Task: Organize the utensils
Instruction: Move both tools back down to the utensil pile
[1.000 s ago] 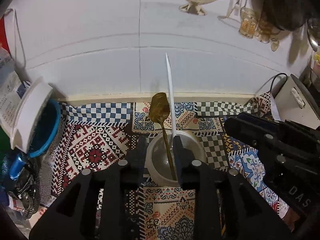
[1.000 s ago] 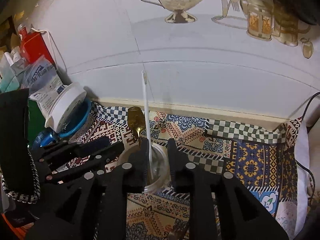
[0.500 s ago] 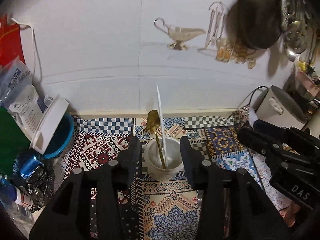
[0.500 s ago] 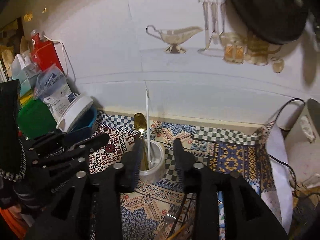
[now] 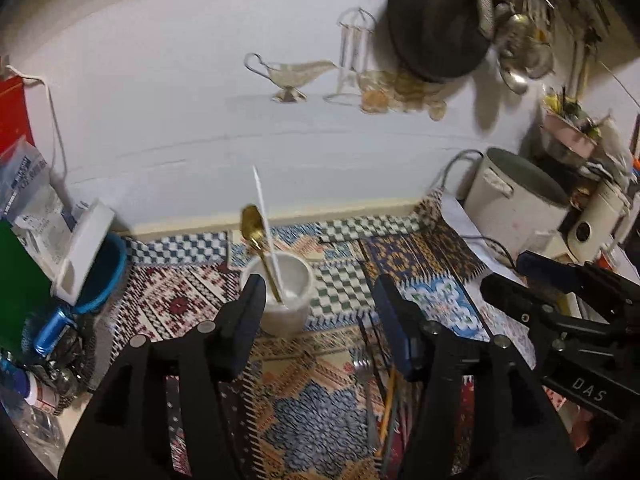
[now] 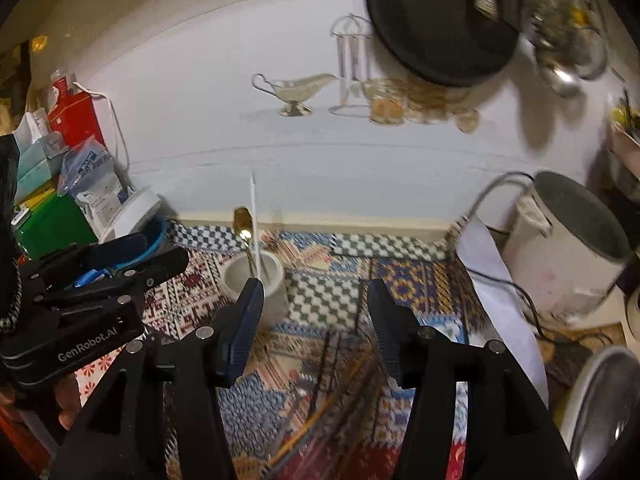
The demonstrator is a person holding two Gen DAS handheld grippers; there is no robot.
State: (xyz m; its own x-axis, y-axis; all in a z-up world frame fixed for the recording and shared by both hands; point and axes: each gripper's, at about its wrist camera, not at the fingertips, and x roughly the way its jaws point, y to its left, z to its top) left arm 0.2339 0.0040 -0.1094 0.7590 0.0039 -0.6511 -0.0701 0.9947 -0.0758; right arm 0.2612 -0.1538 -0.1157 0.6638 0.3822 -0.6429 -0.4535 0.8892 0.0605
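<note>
Both claws, the left gripper (image 5: 320,304) and right gripper (image 6: 316,308), are held wide open and empty above loose utensils (image 5: 380,392) on the patterned cloth (image 5: 320,420), where the nearby white cup (image 5: 282,292), holding a gold spoon (image 5: 256,236) and white stick (image 5: 264,216) toward the back edge, could be knocked over by a careless reach.

A cup (image 5: 280,292) stood on the patterned cloth (image 5: 320,412) near the back wall (image 5: 160,120), with a spoon (image 5: 256,236) and a thin stick (image 5: 266,236) standing in it, both leaning. Loose utensils (image 5: 380,384) lay on the cloth in front of the cup and to its right. A lidded bucket (image 5: 512,196) stood at the right, well apart from the cup, and a tub (image 5: 100,276) sat at the left against the wall.
</note>
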